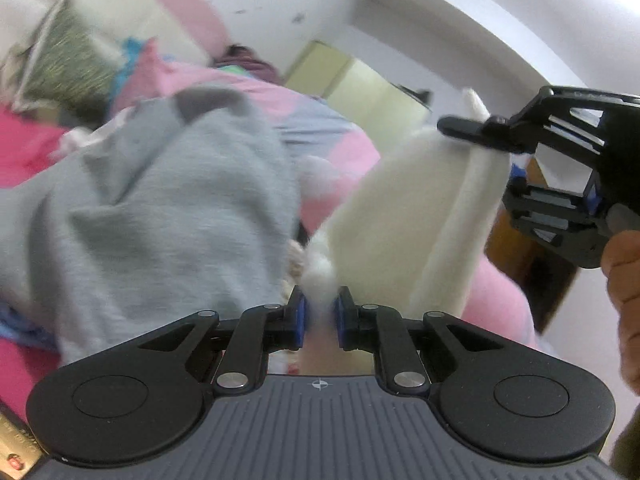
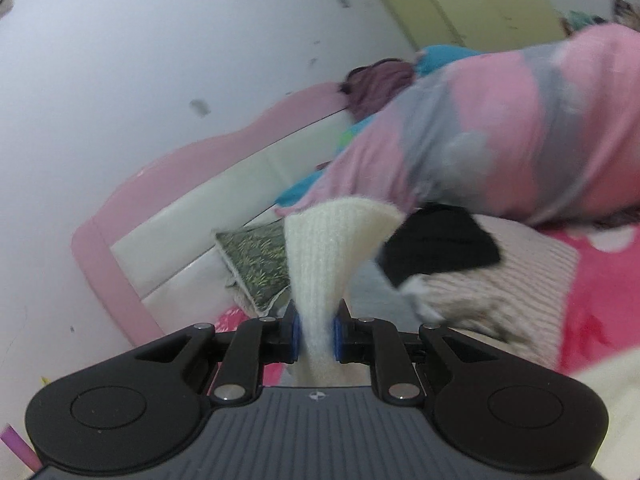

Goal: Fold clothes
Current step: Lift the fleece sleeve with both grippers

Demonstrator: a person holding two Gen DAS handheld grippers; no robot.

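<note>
Left gripper (image 1: 319, 312): the jaws are clamped on a bunched edge of the cream knit garment (image 1: 404, 216). The fabric rises from between the blue pads (image 1: 301, 320) and runs forward and to the right of the tool, up to the right gripper (image 1: 460, 126). In the left wrist view, the right gripper enters from the right edge, above and ahead of the left tool, with a hand (image 1: 624, 272) around its grip. Its fingers are closed on the upper edge of the same garment.

Right gripper, own view (image 2: 315, 330): the jaws are clamped on a fold of the cream knit garment (image 2: 328, 248). The fabric fans out wide directly ahead of the fingertips and narrows to a tight waist between the blue pads (image 2: 297, 334).

Surroundings, left tool: a grey garment (image 1: 160, 208) lies ahead and to the left, close to the fingers. A pink and grey quilt (image 1: 280, 108) lies beyond it on the pink bed sheet (image 1: 28, 152).

Surroundings, right tool: a black cloth (image 2: 440, 244) rests on a pale ribbed knit (image 2: 500, 280), ahead and to the right. A green patterned pillow (image 2: 256, 260) lies ahead and to the left, against the pink and white headboard (image 2: 200, 208). The pink and grey quilt (image 2: 500, 128) is piled farther ahead on the right.

Both views are motion-blurred.
</note>
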